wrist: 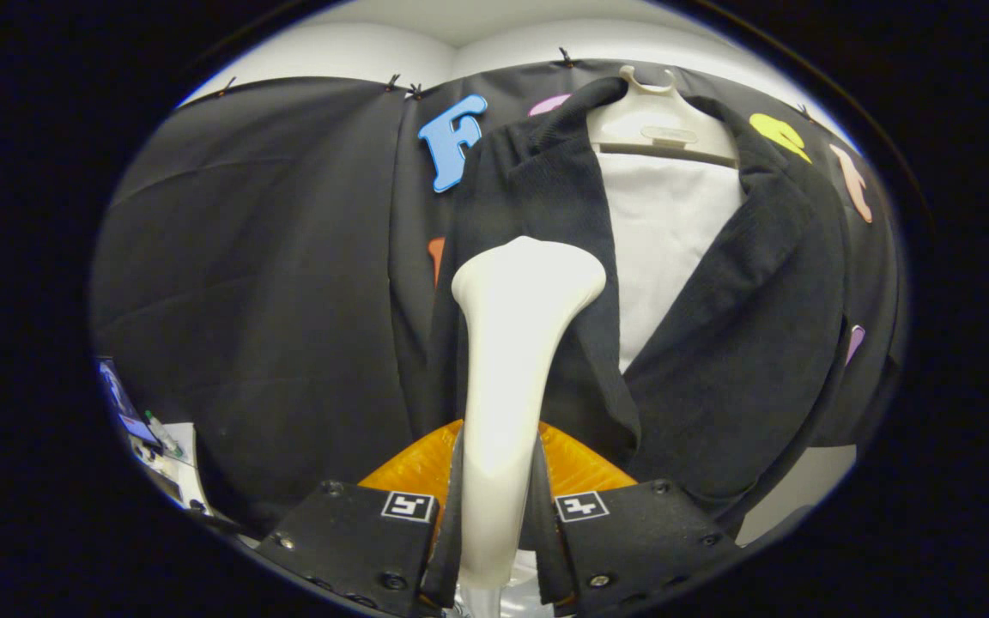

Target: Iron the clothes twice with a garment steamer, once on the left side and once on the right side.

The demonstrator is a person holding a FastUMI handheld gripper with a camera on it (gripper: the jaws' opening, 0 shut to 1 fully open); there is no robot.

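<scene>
One pass looks under way: hand-held gripper (499,506) clamps the cream plastic garment steamer (516,343), its head against the hanging black knit jacket's (743,343) left lapel.

Steamer (512,360): I see its lower handle cut off below the fingers (413,536); its face is turned from me, toward the jacket.
Jacket (743,343): hem out of sight, left front partly behind the steamer.
Hanger (662,120): its arms are tucked under the collar.
Clutter at tabletop (177,463): too small for me to tell.
</scene>
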